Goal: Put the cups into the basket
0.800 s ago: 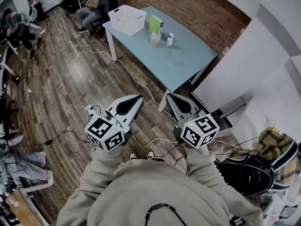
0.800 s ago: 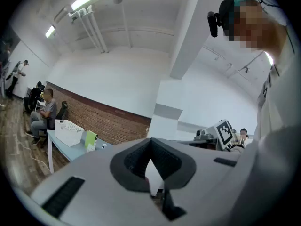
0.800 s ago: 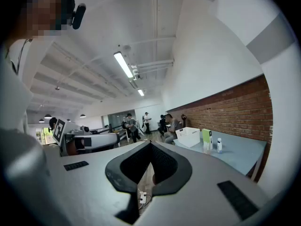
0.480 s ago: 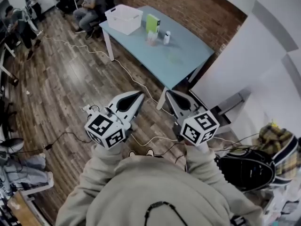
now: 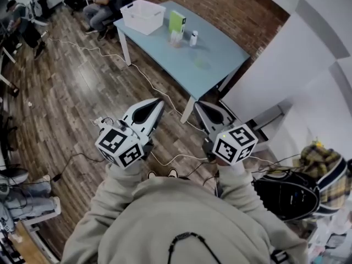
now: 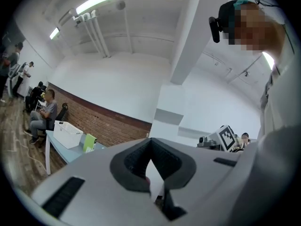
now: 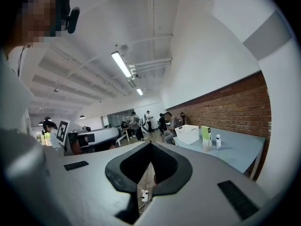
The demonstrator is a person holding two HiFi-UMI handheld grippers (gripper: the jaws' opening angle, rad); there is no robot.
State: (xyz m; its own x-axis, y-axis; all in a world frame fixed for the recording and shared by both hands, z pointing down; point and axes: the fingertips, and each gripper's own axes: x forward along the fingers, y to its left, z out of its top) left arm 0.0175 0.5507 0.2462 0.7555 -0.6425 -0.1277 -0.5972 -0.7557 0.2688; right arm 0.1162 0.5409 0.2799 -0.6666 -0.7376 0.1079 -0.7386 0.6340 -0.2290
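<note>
"Is either tool holding anything?"

"No. The left gripper and the right gripper both have their jaws pressed together with nothing in them, at mid-frame above the wood floor."

"And the cups?"

"The clear cups are top centre, beside a green box on the blue table. The white basket sits to their left, at the table's end."

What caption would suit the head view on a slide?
Left gripper and right gripper, both shut, above wood floor; basket on table ahead.
</note>
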